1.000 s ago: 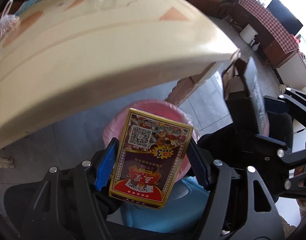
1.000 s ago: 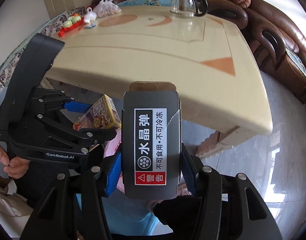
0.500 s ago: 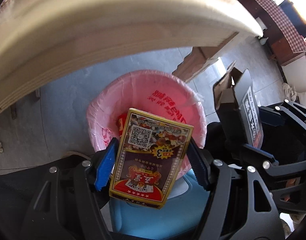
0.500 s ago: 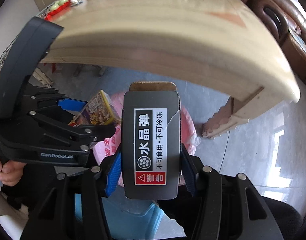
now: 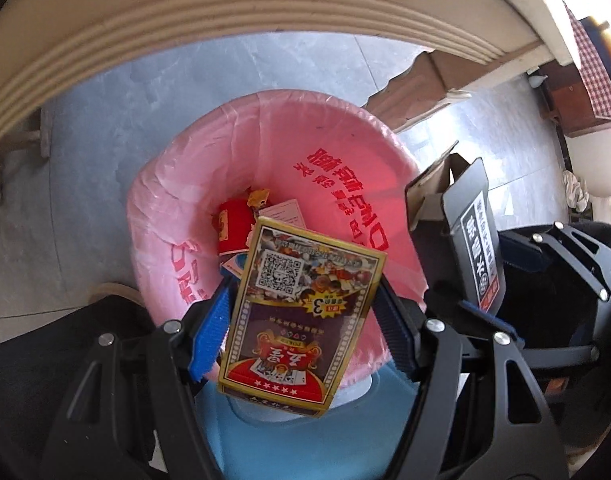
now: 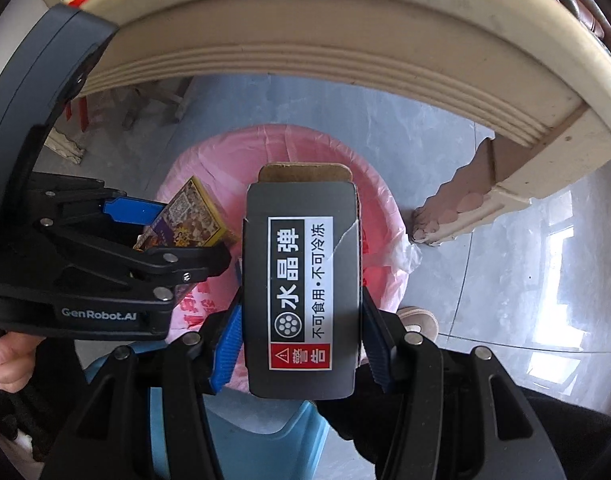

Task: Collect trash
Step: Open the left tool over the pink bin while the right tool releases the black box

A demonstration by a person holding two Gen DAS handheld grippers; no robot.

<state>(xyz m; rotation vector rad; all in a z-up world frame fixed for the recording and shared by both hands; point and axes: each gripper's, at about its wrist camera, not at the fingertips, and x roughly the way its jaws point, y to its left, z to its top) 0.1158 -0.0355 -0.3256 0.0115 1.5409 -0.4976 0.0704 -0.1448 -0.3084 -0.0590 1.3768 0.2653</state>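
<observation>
A: State the condition of the left gripper (image 5: 303, 322).

B: Its blue pads pinch the long edges of a card box (image 5: 301, 312), gold-bordered, printed face toward the camera. The box hangs over the near rim of the bin (image 5: 265, 120), tilted slightly.

A: And the right gripper (image 6: 301, 318)?

B: Its pads clamp the sides of a black carton (image 6: 301, 280) with a white label and a red warning panel. The top flap stands open. The carton is also above the bin, just right of the card box.

A: Describe the bin.

B: It is lined with a pink bag (image 5: 337, 152) bearing red print. Wrappers (image 5: 235, 226) and paper scraps lie at the bottom. The bin stands on grey floor tile below the edge of a cream table (image 5: 185, 12), near one table leg (image 6: 477, 204).

A: Anything else beside the bin?

B: In the right view a hand (image 6: 5, 364) grips the left gripper's handle, left of the bin. A blue stool (image 6: 261, 436) sits on the bin's near side.
</observation>
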